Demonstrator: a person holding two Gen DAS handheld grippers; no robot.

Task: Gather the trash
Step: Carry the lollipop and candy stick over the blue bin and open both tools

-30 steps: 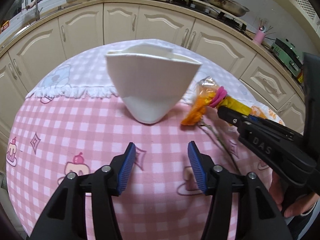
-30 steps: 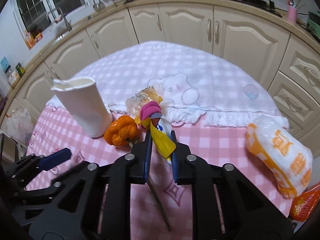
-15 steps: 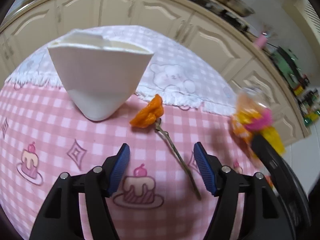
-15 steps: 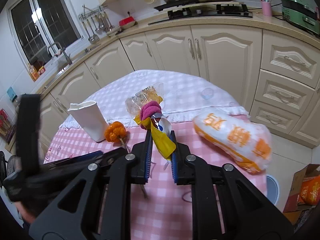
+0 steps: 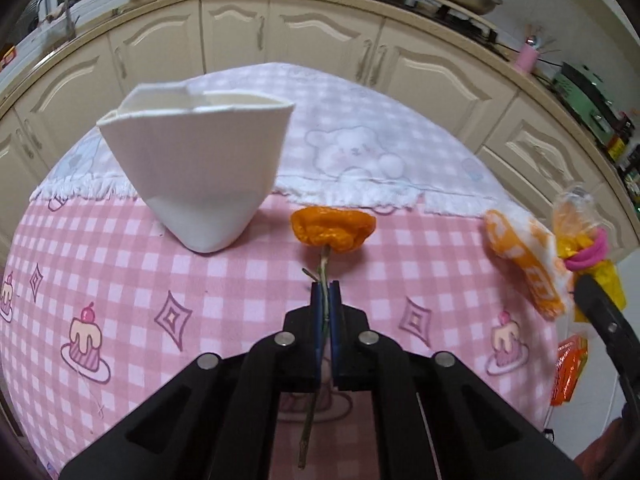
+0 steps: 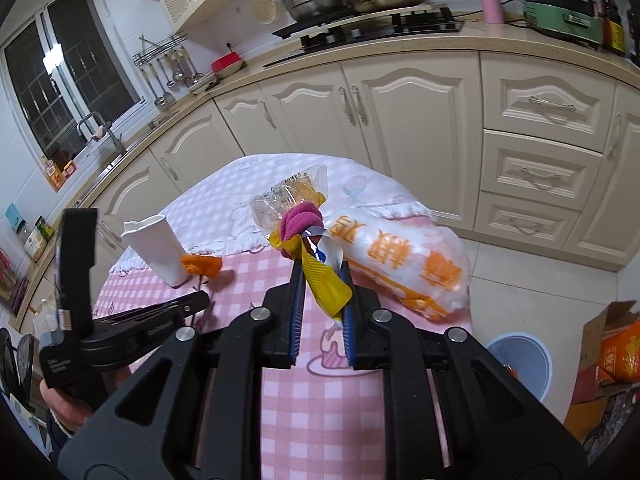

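My left gripper (image 5: 326,288) is shut on the thin stem of a wilted orange flower (image 5: 332,227) that lies on the pink checked tablecloth (image 5: 120,280). The flower also shows in the right wrist view (image 6: 201,265), with the left gripper (image 6: 202,300) beside it. My right gripper (image 6: 322,276) is shut on a bundle of trash (image 6: 304,220): yellow wrapper, clear plastic bag and a pink band, held above the table. That bundle shows at the right edge of the left wrist view (image 5: 588,236).
A white folded paper cup (image 5: 200,168) stands left of the flower. An orange-and-white packet (image 6: 404,264) lies at the table's right edge. A grey bin (image 6: 518,364) and an orange cardboard box (image 6: 612,348) stand on the floor to the right. Kitchen cabinets (image 6: 400,112) curve behind.
My left gripper has closed on the flower stem; it was open before. My right gripper has lifted the trash bundle up and away to the right of the table.
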